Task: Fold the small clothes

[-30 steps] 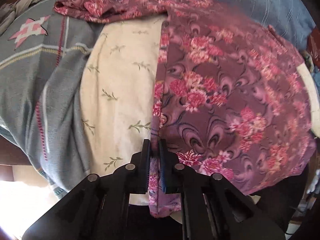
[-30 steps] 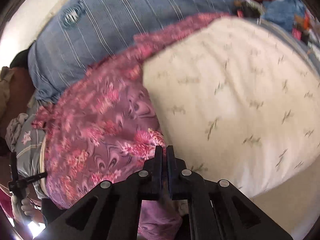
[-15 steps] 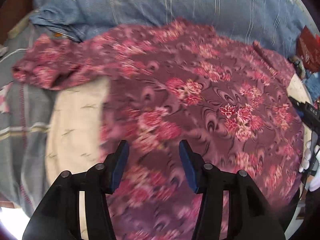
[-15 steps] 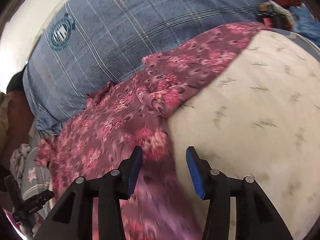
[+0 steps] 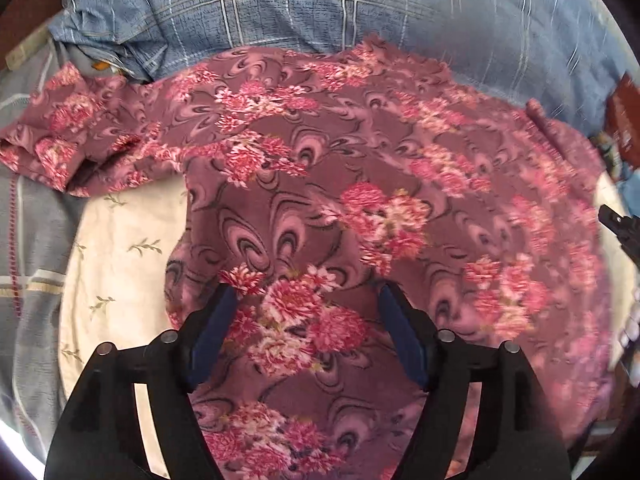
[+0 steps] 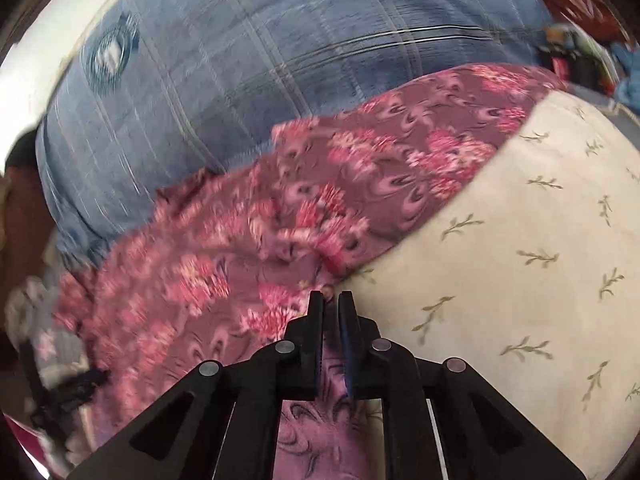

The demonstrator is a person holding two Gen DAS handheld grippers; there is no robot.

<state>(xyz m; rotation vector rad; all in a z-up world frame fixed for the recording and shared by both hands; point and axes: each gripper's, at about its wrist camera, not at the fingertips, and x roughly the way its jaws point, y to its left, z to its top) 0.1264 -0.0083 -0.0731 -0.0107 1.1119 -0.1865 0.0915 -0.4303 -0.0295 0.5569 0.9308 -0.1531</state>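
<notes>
Broadly, bed: a cream sheet (image 6: pixel 520 240) with small sprigs carries everything; a blue checked cloth (image 5: pixel 360 12) lies beyond.
Garment: the floral garment (image 5: pixel 360 184) is spread across the sheet, its long axis running side to side in the left view, one sleeve bunched at far left.
Left claw (image 5: pixel 308 300): jaws have just been opening; they hang wide over the cloth, gripping nothing.
Right claw (image 6: pixel 331 300): jaws have just been closing; they pinch the garment's edge, nearer the next fold.
</notes>
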